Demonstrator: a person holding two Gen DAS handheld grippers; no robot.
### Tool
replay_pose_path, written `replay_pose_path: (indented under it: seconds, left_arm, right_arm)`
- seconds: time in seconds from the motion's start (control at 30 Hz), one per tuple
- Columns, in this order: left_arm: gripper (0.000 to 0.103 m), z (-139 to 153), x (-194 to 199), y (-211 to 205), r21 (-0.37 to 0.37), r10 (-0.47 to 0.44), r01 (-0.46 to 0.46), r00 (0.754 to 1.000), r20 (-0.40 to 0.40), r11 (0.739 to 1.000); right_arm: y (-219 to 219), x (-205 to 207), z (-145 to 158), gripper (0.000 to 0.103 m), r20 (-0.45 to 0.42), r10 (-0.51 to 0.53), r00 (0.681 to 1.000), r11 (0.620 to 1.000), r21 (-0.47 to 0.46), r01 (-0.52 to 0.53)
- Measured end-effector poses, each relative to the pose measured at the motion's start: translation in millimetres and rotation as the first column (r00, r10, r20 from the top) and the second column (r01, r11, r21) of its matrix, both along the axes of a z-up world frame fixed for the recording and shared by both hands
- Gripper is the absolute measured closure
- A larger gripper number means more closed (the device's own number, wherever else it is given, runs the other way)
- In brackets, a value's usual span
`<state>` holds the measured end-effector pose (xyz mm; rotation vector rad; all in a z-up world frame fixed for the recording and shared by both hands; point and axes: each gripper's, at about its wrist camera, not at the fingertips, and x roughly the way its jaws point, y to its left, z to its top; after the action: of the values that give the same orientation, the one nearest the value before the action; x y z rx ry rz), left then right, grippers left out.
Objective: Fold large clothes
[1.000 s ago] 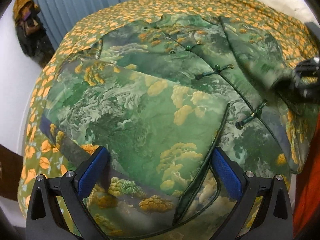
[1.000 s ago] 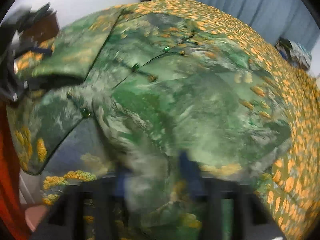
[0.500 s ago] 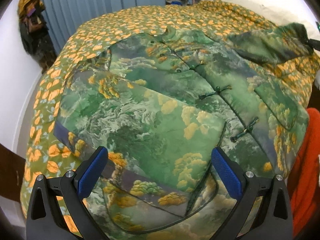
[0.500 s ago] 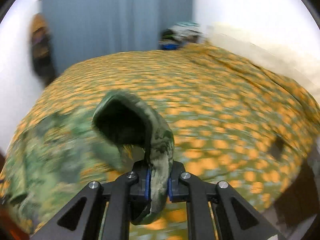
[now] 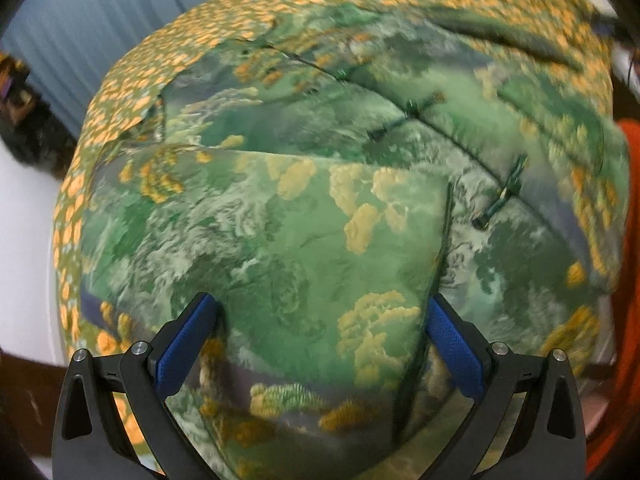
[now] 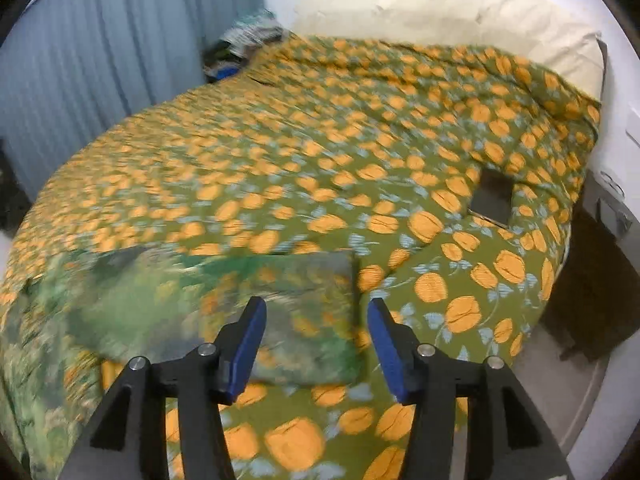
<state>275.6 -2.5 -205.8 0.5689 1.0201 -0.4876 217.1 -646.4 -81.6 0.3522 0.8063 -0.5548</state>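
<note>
Jacket (image 5: 304, 216) lies flat on bedspread (image 5: 168, 64), satin-look green landscape print, frog-knot closures down the front. Long axis runs from near edge up toward collar at far side. One sleeve is folded across the chest; the other sleeve (image 6: 256, 312) stretches flat sideways, cuff end squared. Left gripper (image 5: 320, 344) jaws spread wide, empty, over the folded panel. Right gripper (image 6: 316, 344) jaws apart, empty, over the cuff.

Bedroom in a home, as I read it. I see a bed under a green bedspread (image 6: 400, 152) with orange flower print, a cream pillow (image 6: 460, 16) at its head, blue curtains (image 6: 100, 48) alongside, and heaped clothes (image 6: 248, 36) beyond.
</note>
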Motion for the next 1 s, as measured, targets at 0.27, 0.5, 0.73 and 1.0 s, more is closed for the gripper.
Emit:
replay_pose_path:
  seconds: [0.27,0.5,0.73,1.0]
  left_arm:
    - [0.085,2.5,15.9,18.6,-0.176,-0.015,-0.009,0.991,-0.133,0.984]
    - [0.097,78.4,21.6,103.3,-0.419,0.225,-0.233,0.972,-0.07,0.877]
    - [0.096,139.2,25.2,274.6,-0.621,0.615,-0.512,0.786,-0.06,0.593]
    - [0.084,92.0,9.4,416.5,-0.589,0.895,-0.773,0.409,-0.177,0.236]
  right_arm:
    - [164.6,-26.0,36.9,0.043,0.167,0.344,0.924,0.936,0.021,-0.353]
    - [262.2,-26.6,42.8,0.043,0.203,0.521,0.829,0.848,-0.011,-0.53]
    - [304.9,-28.1,47.6,0.043,0.183,0.615,0.767,0.785,-0.061,-0.616]
    - [303.7,-24.8,34.4,0.043,0.133,0.613,0.778,0.788,-0.035,-0.615]
